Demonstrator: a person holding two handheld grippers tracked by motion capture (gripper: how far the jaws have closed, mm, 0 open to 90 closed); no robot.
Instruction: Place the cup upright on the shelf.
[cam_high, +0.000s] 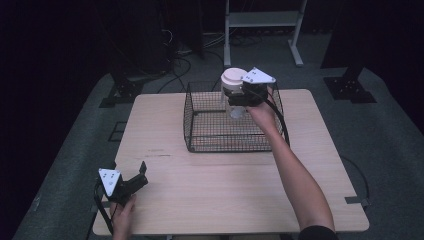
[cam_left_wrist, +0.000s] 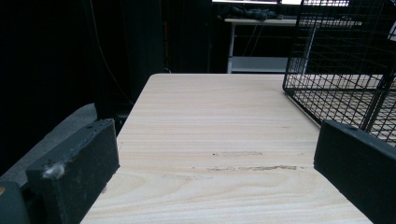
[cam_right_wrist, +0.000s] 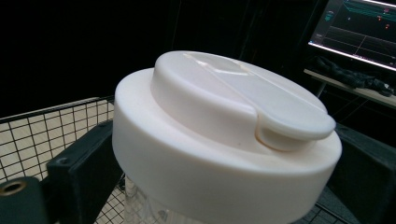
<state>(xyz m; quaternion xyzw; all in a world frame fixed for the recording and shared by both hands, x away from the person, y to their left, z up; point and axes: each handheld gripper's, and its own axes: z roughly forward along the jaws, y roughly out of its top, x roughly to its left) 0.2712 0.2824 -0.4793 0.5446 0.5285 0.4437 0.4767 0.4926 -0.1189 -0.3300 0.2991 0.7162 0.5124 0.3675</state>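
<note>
While its jaws clamp a clear jar (cam_high: 235, 102) just under the jar's white lid (cam_high: 233, 77), the right gripper (cam_high: 245, 95) holds that jar above the far part of the black wire basket (cam_high: 200, 135), the lid standing higher than the basket's rim. The person's right forearm reaches out long across the table (cam_high: 225, 185) to it, wrist over the basket's right wall. In the right gripper view the lid (cam_right_wrist: 224, 140) shows a raised flip cap, with a black jaw either side below it and the basket's mesh (cam_right_wrist: 42, 135) beneath. The left gripper (cam_high: 131, 184) rests well short of the basket, at the table's near left corner, the hand behind it. Its own view shows both jaws spread wide over bare wood (cam_left_wrist: 215, 140), nothing between them, the basket (cam_left_wrist: 341, 70) ahead to one side.
</note>
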